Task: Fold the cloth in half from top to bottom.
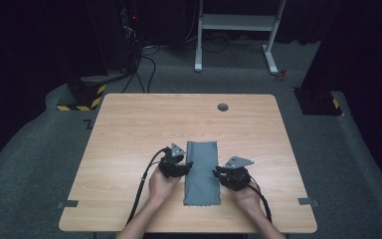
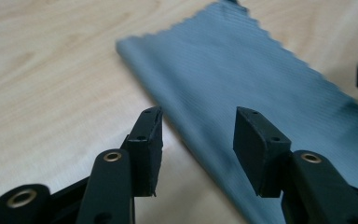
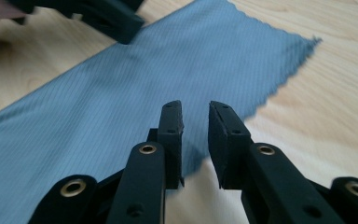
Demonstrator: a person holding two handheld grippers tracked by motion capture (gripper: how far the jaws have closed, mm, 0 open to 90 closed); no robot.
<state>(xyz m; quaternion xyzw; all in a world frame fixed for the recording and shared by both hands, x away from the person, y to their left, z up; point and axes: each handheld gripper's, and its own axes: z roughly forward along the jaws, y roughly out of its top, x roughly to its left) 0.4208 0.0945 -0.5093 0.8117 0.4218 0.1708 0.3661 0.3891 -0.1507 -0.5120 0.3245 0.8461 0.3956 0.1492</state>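
Note:
A grey-blue cloth [image 1: 202, 172] lies flat as a long folded strip on the wooden table [image 1: 129, 129], near its front edge. My left gripper [image 1: 185, 167] sits at the strip's left edge, jaws wide open and nothing between them. In the left gripper view the cloth [image 2: 242, 79] has its long edge running between the open jaws of my left gripper [image 2: 198, 121]. My right gripper [image 1: 216, 174] is at the strip's right edge. In the right gripper view my right gripper [image 3: 196, 112] hovers over the cloth [image 3: 121, 102] near its zigzag end, jaws a narrow gap apart, holding nothing.
A round cable hole [image 1: 223, 107] is at the table's back centre. Tape strips [image 1: 67, 203] mark the front corners. A white desk frame [image 1: 238, 22] and a yellow-black striped base [image 1: 82, 102] stand on the carpet behind the table.

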